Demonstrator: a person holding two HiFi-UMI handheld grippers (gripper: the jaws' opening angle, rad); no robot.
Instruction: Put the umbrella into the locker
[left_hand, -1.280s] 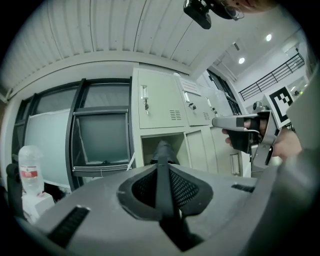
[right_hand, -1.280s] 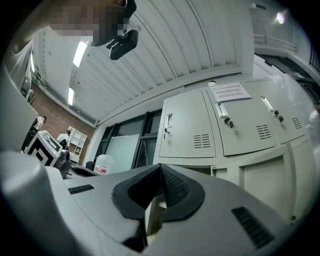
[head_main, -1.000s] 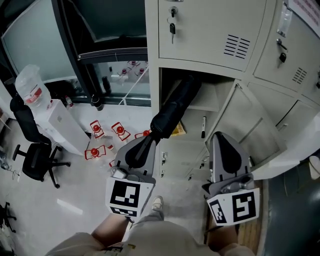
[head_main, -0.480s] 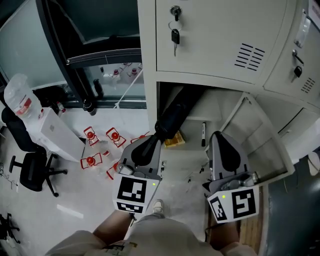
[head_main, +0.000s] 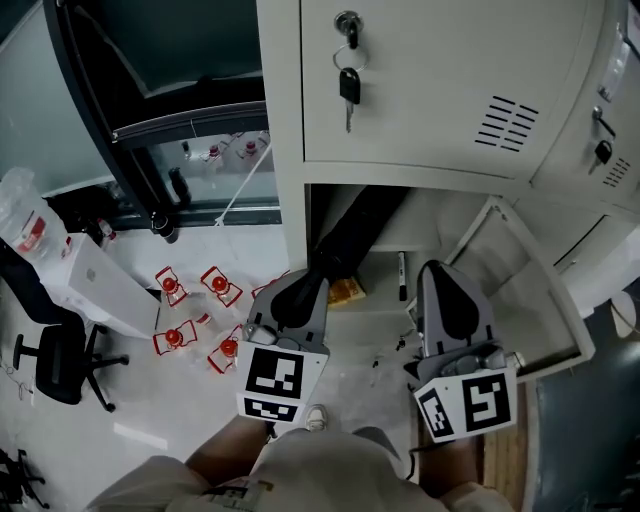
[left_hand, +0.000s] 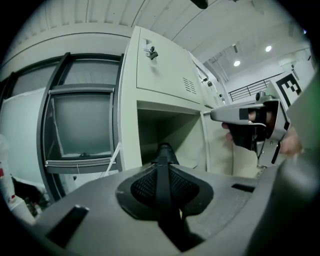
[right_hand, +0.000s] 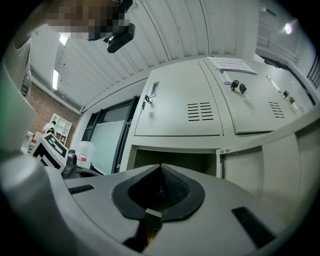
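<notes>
**Umbrella half into the open locker compartment**

The locker is a pale grey metal bank. A bunch of keys hangs from the lock of the shut door above its open compartment. That compartment's door stands swung out to the locker's right. Inside, on the compartment's floor, a pen lies near the middle and a yellow packet sits toward the left wall.

Left of the locker is a dark-framed glass partition. The pale floor below it carries a scatter of red-and-white objects. Farther left of the locker are a white box and a black office chair.

The left gripper is held out in front of the locker's opening, pointing up into it. Its jaws are clamped on the black folded umbrella. The umbrella runs from the jaws slantwise through the left side of the opening, its far end inside the compartment. In the left gripper view the umbrella shows as a dark strip pinched between the pads, aimed at the opening.

The right gripper is raised beside it, in front of the locker's open door and apart from the umbrella. Its jaws are pressed together with nothing between them. Both marker cubes face the person, whose legs show below.
</notes>
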